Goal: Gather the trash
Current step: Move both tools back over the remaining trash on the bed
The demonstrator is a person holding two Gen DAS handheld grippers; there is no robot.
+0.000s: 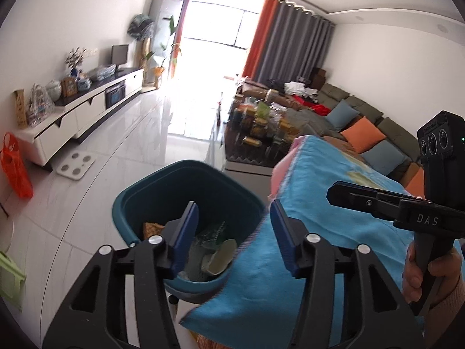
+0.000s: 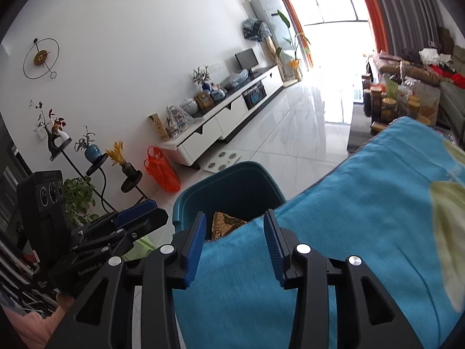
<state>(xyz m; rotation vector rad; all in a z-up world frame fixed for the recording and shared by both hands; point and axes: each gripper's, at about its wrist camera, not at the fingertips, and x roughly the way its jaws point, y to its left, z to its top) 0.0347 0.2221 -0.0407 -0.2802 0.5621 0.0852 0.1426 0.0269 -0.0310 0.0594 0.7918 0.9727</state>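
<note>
A teal trash bin (image 1: 186, 186) stands on the floor beside a table draped with a blue cloth (image 1: 319, 203). In the bin lie crumpled papers (image 1: 215, 253) and a brown patterned wrapper (image 1: 152, 228). My left gripper (image 1: 234, 206) hovers above the bin's right rim, open, with nothing between its blue pads. My right gripper (image 2: 235, 218) hangs over the blue cloth (image 2: 363, 203) edge by the bin (image 2: 232, 180), open, its pads pressing on nothing. The brown wrapper (image 2: 226, 224) shows past it. Each gripper appears in the other's view: the right gripper (image 1: 334, 193) and the left gripper (image 2: 154, 209).
A white TV cabinet (image 1: 84, 110) runs along the left wall, with an orange bag (image 1: 14, 168) and a white scale (image 1: 76, 166) on the floor before it. A low table of jars (image 1: 261, 125) and a sofa (image 1: 363, 128) lie beyond. Plant stands (image 2: 96, 160) stand left.
</note>
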